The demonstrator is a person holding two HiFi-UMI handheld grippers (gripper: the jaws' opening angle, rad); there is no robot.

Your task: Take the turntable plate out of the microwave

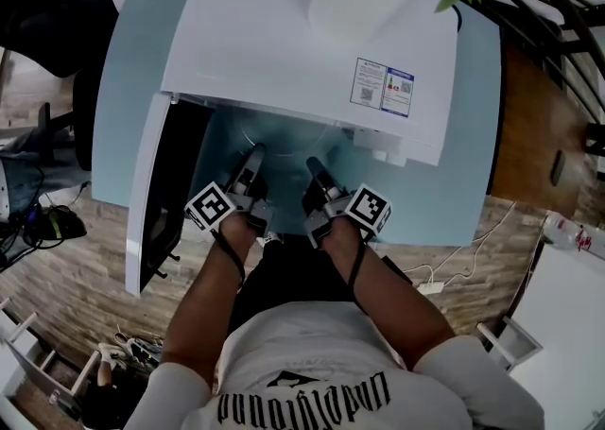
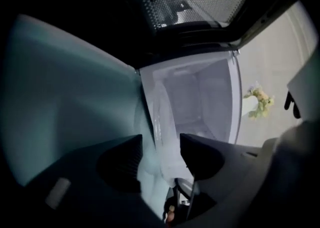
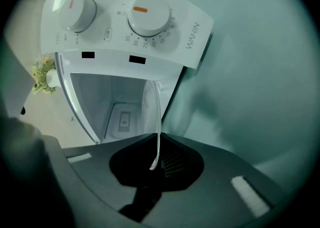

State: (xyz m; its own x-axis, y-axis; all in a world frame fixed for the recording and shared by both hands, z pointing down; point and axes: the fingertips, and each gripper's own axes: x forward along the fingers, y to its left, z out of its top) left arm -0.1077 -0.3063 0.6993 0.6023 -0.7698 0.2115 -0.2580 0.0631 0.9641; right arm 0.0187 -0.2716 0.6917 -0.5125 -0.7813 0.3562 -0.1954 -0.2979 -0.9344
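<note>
Counter (image 1: 121,88): pale blue, carried the microwave.
Microwave (image 1: 284,50): white, with its door (image 1: 149,206) swung open at the left.
Plate (image 1: 284,138): clear glass, at the cavity mouth, with its front rim reaching both grippers.
Right gripper (image 3: 159,139): clenched on the plate rim.
Left gripper (image 2: 160,144): released, jaws apart, with the rim between them unpressed.
</note>
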